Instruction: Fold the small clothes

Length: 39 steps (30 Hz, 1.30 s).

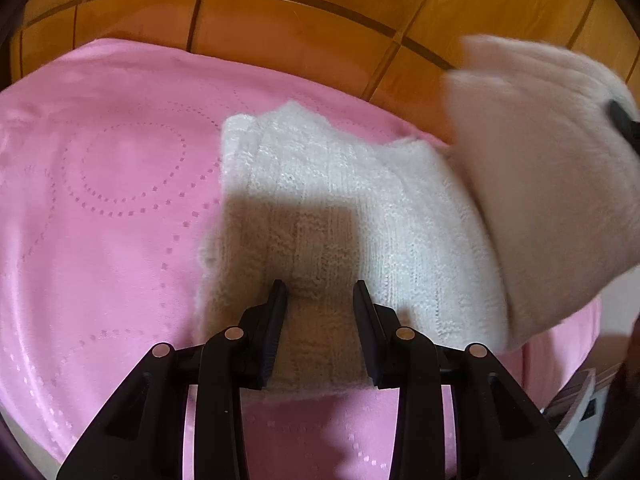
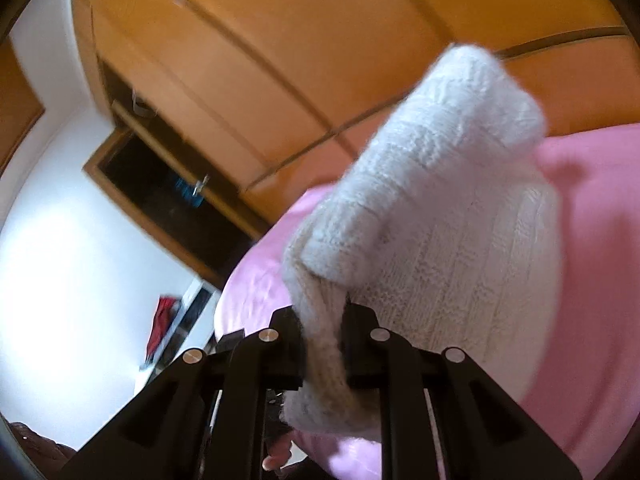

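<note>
A small white knitted garment [image 1: 336,216] lies on a pink blanket [image 1: 112,208]. My left gripper [image 1: 320,292] is open, its black fingers standing over the garment's near edge with knit between them, not pinched. My right gripper [image 2: 323,316] is shut on one end of the white knit [image 2: 420,216] and holds it lifted, so a flap hangs raised over the rest. That lifted flap [image 1: 552,184] shows blurred at the right of the left wrist view, with a bit of the right gripper's black tip [image 1: 624,120] at its edge.
The pink blanket [image 2: 592,264] covers the surface. Behind it is an orange-brown panelled wooden wall [image 1: 304,20]. The right wrist view shows a white wall [image 2: 64,264], a dark opening [image 2: 168,196] and a red item [image 2: 162,320] by a white frame.
</note>
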Available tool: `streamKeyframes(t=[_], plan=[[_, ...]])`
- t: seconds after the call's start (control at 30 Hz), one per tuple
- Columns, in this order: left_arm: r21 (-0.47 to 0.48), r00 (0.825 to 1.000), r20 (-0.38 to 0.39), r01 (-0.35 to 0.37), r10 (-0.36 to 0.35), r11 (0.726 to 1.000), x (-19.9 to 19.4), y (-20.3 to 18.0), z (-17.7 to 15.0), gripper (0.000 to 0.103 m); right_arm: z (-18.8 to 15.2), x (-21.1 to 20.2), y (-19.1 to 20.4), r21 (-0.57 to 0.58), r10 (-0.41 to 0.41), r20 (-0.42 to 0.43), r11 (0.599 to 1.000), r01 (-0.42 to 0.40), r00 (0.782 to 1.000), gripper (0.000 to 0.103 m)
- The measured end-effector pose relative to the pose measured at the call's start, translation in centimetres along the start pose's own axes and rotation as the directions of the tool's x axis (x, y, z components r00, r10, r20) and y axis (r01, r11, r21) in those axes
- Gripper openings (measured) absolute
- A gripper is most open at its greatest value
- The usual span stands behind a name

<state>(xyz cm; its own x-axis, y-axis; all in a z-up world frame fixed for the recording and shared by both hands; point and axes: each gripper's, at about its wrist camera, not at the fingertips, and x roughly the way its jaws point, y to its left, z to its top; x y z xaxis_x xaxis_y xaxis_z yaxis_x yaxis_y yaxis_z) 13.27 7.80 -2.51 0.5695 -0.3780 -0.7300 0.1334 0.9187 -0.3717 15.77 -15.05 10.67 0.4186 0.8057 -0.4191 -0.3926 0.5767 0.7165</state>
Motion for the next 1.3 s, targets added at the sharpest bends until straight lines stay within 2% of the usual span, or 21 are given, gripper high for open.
streamKeyframes(t=[0.07, 0.2, 0.3, 0.4, 0.43, 0.47, 0.5, 0.53, 0.6, 0.63, 0.73, 0.83, 0.9, 0.93, 0.97, 1.0, 1.13, 1.17, 1.2, 1.23, 1.3], plan=[[-0.033, 1.0, 0.015, 0.013, -0.012, 0.999, -0.8, 0.9, 0.1, 0.034, -0.6, 3.2, 0.6, -0.011, 0.004, -0.058, 1.0, -0.005, 0.998, 0.012], [-0.121, 0.996, 0.067, 0.065, -0.058, 0.991, -3.2, 3.8, 0.6, 0.034, -3.0, 9.7, 0.5, -0.042, -0.044, -0.176, 0.998, 0.037, 0.983, 0.011], [-0.179, 0.992, 0.092, 0.103, -0.087, 0.978, -4.7, 5.9, 1.1, 0.034, -5.1, 12.1, -0.1, -0.062, -0.076, -0.229, 0.996, 0.063, 0.971, 0.013], [-0.209, 0.984, 0.112, 0.163, -0.142, 0.964, -5.6, 6.8, 1.7, 0.034, -5.8, 12.4, 0.5, -0.091, -0.064, -0.23, 0.995, 0.044, 0.971, 0.03], [-0.218, 0.98, 0.118, 0.183, -0.16, 0.959, -5.8, 6.9, 2.0, 0.038, -5.9, 12.1, 0.7, -0.092, -0.047, -0.229, 0.995, 0.026, 0.972, 0.043], [-0.23, 0.975, 0.123, 0.211, -0.186, 0.95, -5.9, 7.0, 2.2, 0.046, -6.0, 11.4, 1.1, -0.1, -0.025, -0.227, 0.995, 0.002, 0.974, 0.049], [-0.26, 0.964, 0.137, 0.255, -0.226, 0.931, -5.9, 7.1, 2.5, 0.061, -5.9, 11.0, 1.0, -0.111, -0.021, -0.221, 0.994, -0.004, 0.975, 0.05], [-0.286, 0.955, 0.151, 0.288, -0.254, 0.914, -5.9, 7.2, 2.7, 0.064, -5.9, 10.2, 1.2, -0.124, -0.018, -0.217, 0.992, -0.009, 0.976, 0.052], [-0.307, 0.942, 0.155, 0.334, -0.299, 0.891, -5.6, 7.3, 3.7, 0.064, -5.9, 7.8, 1.3, -0.136, -0.023, -0.196, 0.991, -0.004, 0.98, 0.055], [-0.311, 0.942, 0.15, 0.333, -0.3, 0.89, -5.3, 7.1, 4.1, 0.064, -5.9, 6.8, 1.1, -0.143, -0.038, -0.177, 0.99, 0.013, 0.983, 0.056], [-0.315, 0.939, 0.103, 0.342, -0.327, 0.885, -3.9, 6.5, 4.8, 0.064, -6.0, 3.4, -0.1, -0.157, -0.135, -0.106, 0.981, 0.117, 0.985, 0.057], [-0.323, 0.944, 0.041, 0.321, -0.326, 0.89, -1.8, 5.5, 5.5, 0.064, -6.1, 1.0, -1.7, -0.145, -0.226, -0.048, 0.965, 0.218, 0.973, 0.057], [-0.329, 0.943, 0.012, 0.317, -0.332, 0.889, -0.6, 4.9, 5.9, 0.064, -6.1, 0.8, -2.4, -0.152, -0.295, -0.029, 0.946, 0.287, 0.955, 0.057], [-0.325, 0.945, -0.004, 0.308, -0.328, 0.894, -0.1, 4.4, 6.1, 0.058, -6.4, 0.6, -2.5, -0.157, -0.31, -0.027, 0.94, 0.302, 0.95, 0.057], [-0.315, 0.952, -0.017, 0.285, -0.306, 0.905, 0.2, 4.2, 6.5, 0.03, -6.5, 0.9, -2.6, -0.161, -0.319, -0.029, 0.937, 0.31, 0.947, 0.057], [-0.282, 0.967, -0.034, 0.232, -0.252, 0.931, 0.4, 3.6, 6.6, 0.022, -6.7, 1.4, -2.6, -0.174, -0.325, -0.037, 0.933, 0.314, 0.945, 0.057], [-0.206, 0.991, 0.01, 0.133, -0.134, 0.969, -1.2, 2.5, 6.4, 0.015, -8.5, 4.4, -1.5, -0.241, -0.325, -0.099, 0.925, 0.294, 0.94, 0.058], [-0.191, 0.996, 0.015, 0.093, -0.092, 0.977, -1.7, 2.5, 6.1, 0.015, -9.2, 4.9, -1.3, -0.26, -0.334, -0.112, 0.919, 0.296, 0.936, 0.058], [-0.165, 1.0, 0.012, 0.017, -0.015, 0.986, -1.9, 2.6, 5.6, 0.014, -9.6, 5.6, -1.1, -0.28, -0.348, -0.12, 0.91, 0.304, 0.93, 0.058], [-0.135, 0.999, 0.011, -0.046, 0.048, 0.99, -1.6, 2.7, 5.4, 0.014, -10.2, 6.5, -0.9, -0.302, -0.371, -0.122, 0.897, 0.321, 0.921, 0.058], [-0.013, 0.974, 0.023, -0.225, 0.226, 0.974, -1.1, 1.7, 4.3, 0.014, -10.7, 8.0, -1.4, -0.295, -0.378, -0.129, 0.898, 0.328, 0.917, 0.058]])
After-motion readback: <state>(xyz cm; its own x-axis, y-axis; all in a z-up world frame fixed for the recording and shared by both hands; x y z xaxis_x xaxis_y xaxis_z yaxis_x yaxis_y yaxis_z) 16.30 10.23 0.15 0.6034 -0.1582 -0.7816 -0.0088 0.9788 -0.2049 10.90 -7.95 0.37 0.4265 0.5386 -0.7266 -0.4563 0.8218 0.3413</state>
